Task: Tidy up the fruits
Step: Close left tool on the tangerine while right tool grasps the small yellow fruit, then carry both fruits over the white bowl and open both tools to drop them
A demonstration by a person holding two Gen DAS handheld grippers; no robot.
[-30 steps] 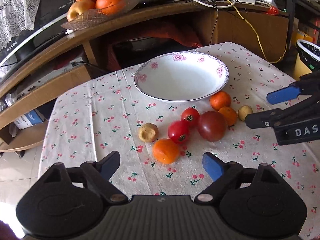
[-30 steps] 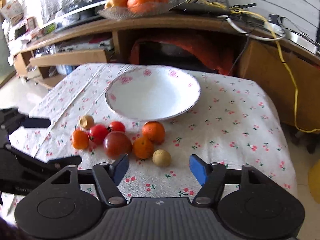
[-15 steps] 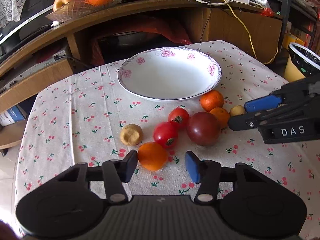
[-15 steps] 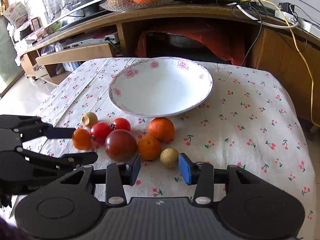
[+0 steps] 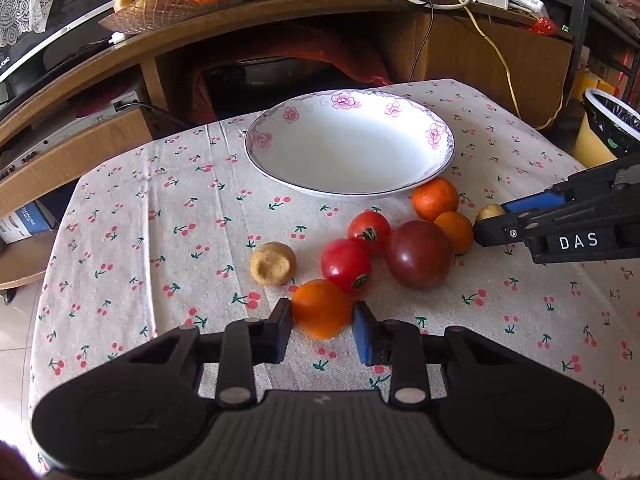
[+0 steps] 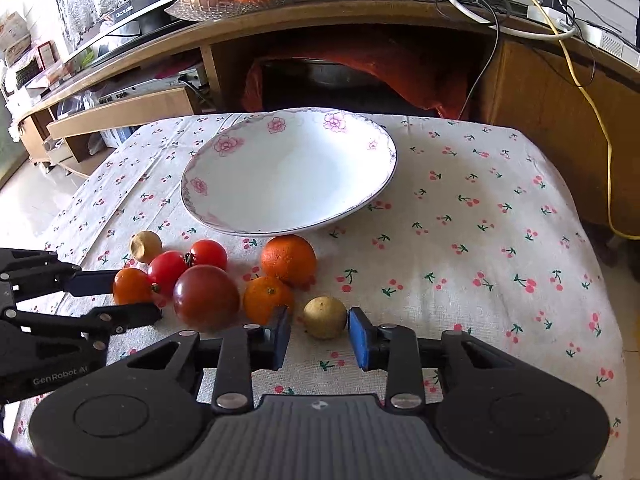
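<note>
While wide a second ago, left gripper [image 5: 322,326] now pinches the orange fruit [image 5: 322,308] between its pads. Right gripper [image 6: 319,336], narrowed but not yet touching, brackets the yellow-brown fruit [image 6: 324,317]; empty plate [image 5: 442,136] ahead, so both lifts seem imminent.

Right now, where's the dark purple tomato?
In the left wrist view the dark purple tomato sits on the tablecloth right of centre, in front of the plate, between a red tomato and a small orange.

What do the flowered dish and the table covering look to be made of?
Dish: probably glazed ceramic or porcelain; glossy white with printed pink flowers and a thin dark rim line. Table covering: woven fabric, matte, with visible creases and a cherry print.
</note>
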